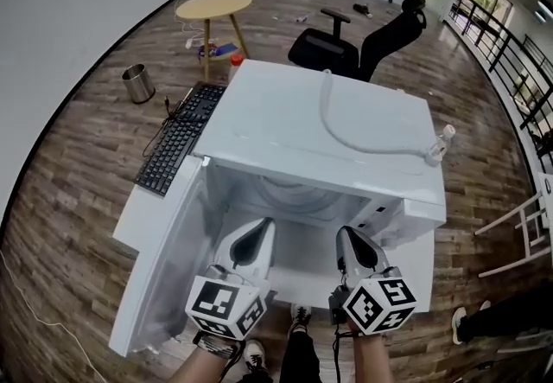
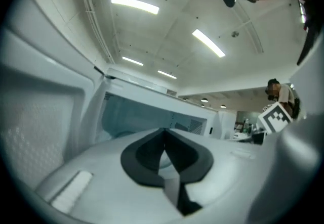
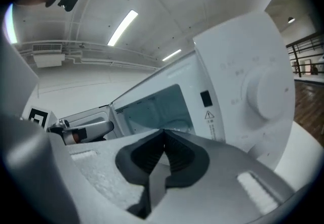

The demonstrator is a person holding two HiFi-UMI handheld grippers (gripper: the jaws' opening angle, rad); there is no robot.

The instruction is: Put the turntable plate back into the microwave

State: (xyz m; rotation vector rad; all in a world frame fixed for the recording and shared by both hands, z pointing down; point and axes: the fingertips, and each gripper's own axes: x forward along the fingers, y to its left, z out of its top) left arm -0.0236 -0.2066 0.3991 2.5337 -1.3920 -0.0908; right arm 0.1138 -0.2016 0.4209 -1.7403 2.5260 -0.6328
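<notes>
The white microwave (image 1: 346, 135) stands on a white table with its door (image 1: 164, 260) swung open to the left. Inside the cavity the clear turntable plate (image 1: 294, 195) shows as a curved glass rim on the floor. My left gripper (image 1: 262, 224) and right gripper (image 1: 346, 232) hover side by side just in front of the opening, pointing in. In the left gripper view the jaws (image 2: 163, 130) meet at the tips with nothing seen between them. The right gripper view shows the same: its jaws (image 3: 163, 131) are shut and empty, with the control knob (image 3: 263, 99) to their right.
A pale hose (image 1: 346, 135) and a small bottle (image 1: 439, 148) lie on the microwave's top. A black keyboard (image 1: 177, 148) sits on the table to the left. Behind are an office chair (image 1: 363, 44), a round wooden table (image 1: 213, 5) and a metal bin (image 1: 138, 83).
</notes>
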